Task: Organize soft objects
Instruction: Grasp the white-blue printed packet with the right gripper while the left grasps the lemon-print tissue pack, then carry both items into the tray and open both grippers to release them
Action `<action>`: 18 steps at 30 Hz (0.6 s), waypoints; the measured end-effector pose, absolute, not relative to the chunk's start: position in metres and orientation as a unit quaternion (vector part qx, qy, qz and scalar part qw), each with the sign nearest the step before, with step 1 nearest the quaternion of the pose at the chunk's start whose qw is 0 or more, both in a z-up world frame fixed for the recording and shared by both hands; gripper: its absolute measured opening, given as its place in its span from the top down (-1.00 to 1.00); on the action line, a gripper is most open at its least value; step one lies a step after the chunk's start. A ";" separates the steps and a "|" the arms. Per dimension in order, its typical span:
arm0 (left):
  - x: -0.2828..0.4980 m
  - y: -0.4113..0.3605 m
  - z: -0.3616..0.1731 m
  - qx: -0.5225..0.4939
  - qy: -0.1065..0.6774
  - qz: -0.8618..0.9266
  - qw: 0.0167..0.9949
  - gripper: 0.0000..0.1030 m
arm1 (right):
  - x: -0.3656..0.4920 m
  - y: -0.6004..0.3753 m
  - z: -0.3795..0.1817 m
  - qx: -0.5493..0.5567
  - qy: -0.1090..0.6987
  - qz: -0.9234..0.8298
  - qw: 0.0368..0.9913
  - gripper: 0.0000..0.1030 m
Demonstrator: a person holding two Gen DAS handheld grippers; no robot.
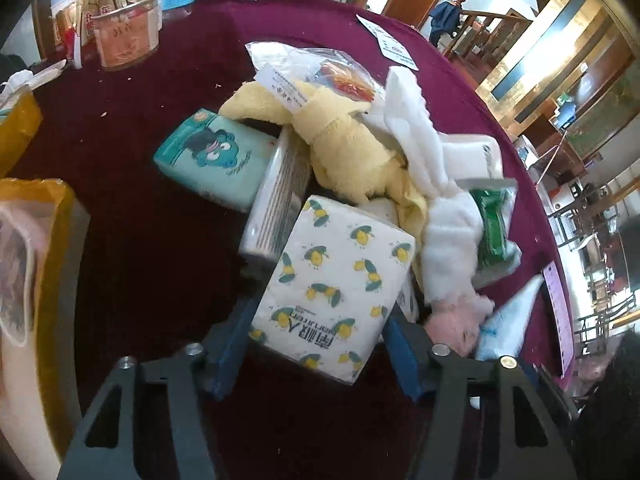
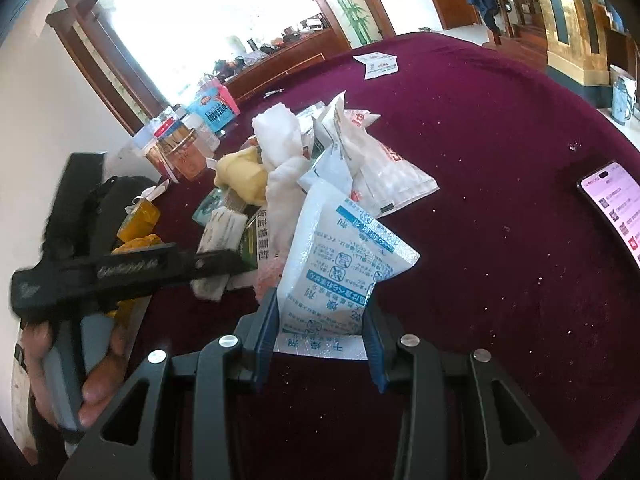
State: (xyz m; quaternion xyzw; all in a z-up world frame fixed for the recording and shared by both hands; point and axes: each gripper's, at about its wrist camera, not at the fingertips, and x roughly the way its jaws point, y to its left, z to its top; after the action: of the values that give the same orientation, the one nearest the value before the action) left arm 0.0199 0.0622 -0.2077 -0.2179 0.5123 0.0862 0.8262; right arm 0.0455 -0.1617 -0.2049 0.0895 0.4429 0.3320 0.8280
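Note:
A white tissue pack with lemon prints [image 1: 336, 280] sits between the blue fingers of my left gripper [image 1: 316, 320], whose pads press its two sides. Behind it lies a heap: a teal bear-print tissue pack [image 1: 216, 156], a yellow towel [image 1: 344, 148], a white cloth [image 1: 416, 144] and a green packet [image 1: 494, 224]. My right gripper [image 2: 320, 308] is shut on a white sachet with blue print [image 2: 340, 256], held upright over the maroon tablecloth [image 2: 500, 160]. In the right wrist view the left gripper's black body [image 2: 120, 268] and the hand [image 2: 100, 380] holding it are at the left.
Jars and boxes [image 1: 128, 32] stand at the far left of the round table. A yellow box [image 1: 36, 280] is close on the left. A lit phone [image 2: 612, 208] lies near the right rim, paper cards [image 2: 380, 65] at the far side. Larger white bags [image 2: 380, 160] lie behind the sachet.

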 end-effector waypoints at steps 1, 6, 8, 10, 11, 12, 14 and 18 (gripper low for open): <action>0.015 0.061 -0.207 -0.216 0.511 0.086 0.827 -0.28 | 0.046 -0.160 -0.205 0.086 0.442 0.332 0.829 0.26; -0.009 0.050 -0.201 -0.211 0.509 0.089 0.830 -0.31 | 0.043 -0.156 -0.203 0.074 0.435 0.335 0.832 0.26; -0.006 0.051 -0.205 -0.205 0.512 0.099 0.829 -0.23 | 0.042 -0.153 -0.203 0.064 0.434 0.333 0.835 0.26; -0.001 0.048 -0.208 -0.183 0.509 0.113 0.833 -0.19 | 0.040 -0.154 -0.202 0.060 0.431 0.336 0.835 0.26; -0.002 0.047 -0.208 -0.179 0.510 0.120 0.833 -0.18 | 0.038 -0.154 -0.201 0.059 0.425 0.341 0.836 0.26; -0.005 0.047 -0.207 -0.186 0.507 0.122 0.833 -0.18 | 0.037 -0.155 -0.200 0.058 0.421 0.346 0.836 0.26; -0.012 0.048 -0.204 -0.199 0.501 0.124 0.833 -0.18 | 0.033 -0.154 -0.197 0.054 0.412 0.359 0.836 0.26; -0.046 0.040 -0.181 -0.196 0.477 0.124 0.848 -0.18 | 0.016 -0.152 -0.185 0.062 0.408 0.378 0.829 0.26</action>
State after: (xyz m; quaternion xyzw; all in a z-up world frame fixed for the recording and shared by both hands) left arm -0.0464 0.0395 -0.1810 -0.1956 0.4774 0.1245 0.8475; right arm 0.0165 -0.1520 -0.1846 0.0623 0.4079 0.3784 0.8286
